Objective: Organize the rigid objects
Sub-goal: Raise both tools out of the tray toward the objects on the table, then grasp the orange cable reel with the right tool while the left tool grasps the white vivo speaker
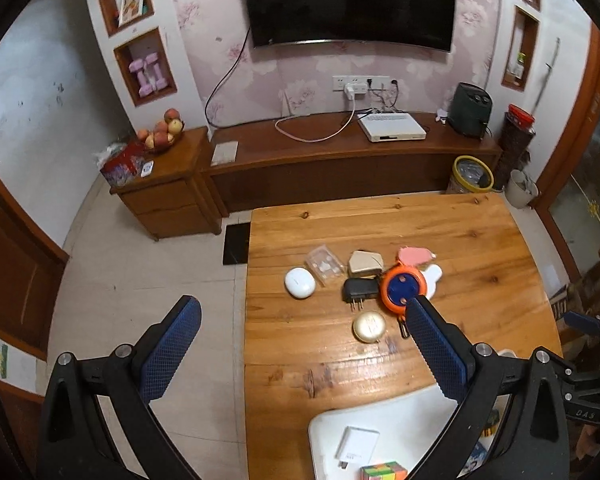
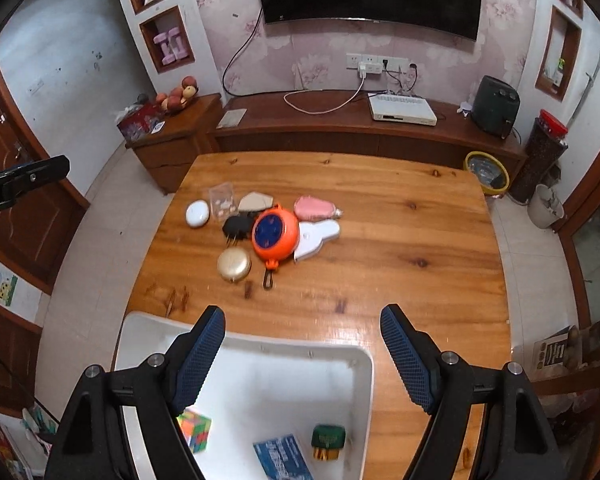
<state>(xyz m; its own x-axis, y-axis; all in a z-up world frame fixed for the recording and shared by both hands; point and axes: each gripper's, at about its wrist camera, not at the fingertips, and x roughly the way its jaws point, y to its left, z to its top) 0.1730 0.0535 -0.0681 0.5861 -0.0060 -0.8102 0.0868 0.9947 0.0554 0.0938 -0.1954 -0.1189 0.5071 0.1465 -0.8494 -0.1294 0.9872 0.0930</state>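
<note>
Small rigid objects lie clustered on the wooden table [image 2: 400,216]: an orange cable reel [image 2: 275,234] [image 1: 403,288], a gold round case [image 2: 233,264] [image 1: 369,326], a black plug adapter [image 2: 237,225] [image 1: 357,290], a white oval case [image 2: 197,213] [image 1: 300,283], a clear plastic box [image 2: 222,201], a beige case [image 2: 255,201], a pink case [image 2: 315,208] and a white rabbit-shaped piece [image 2: 317,237]. A white bin [image 2: 356,384] at the near edge holds a colour cube [image 2: 195,429], a blue packet [image 2: 282,457], a green item [image 2: 328,436] and a white charger [image 1: 357,447]. My left gripper [image 1: 302,320] and right gripper [image 2: 302,330] are open and empty.
A wooden TV bench [image 2: 340,128] with a white set-top box [image 2: 403,109] stands behind the table, a drawer cabinet [image 1: 168,196] with fruit to the left. A yellow-rimmed bucket [image 2: 486,171] and a white pail [image 2: 545,205] sit on the floor at right.
</note>
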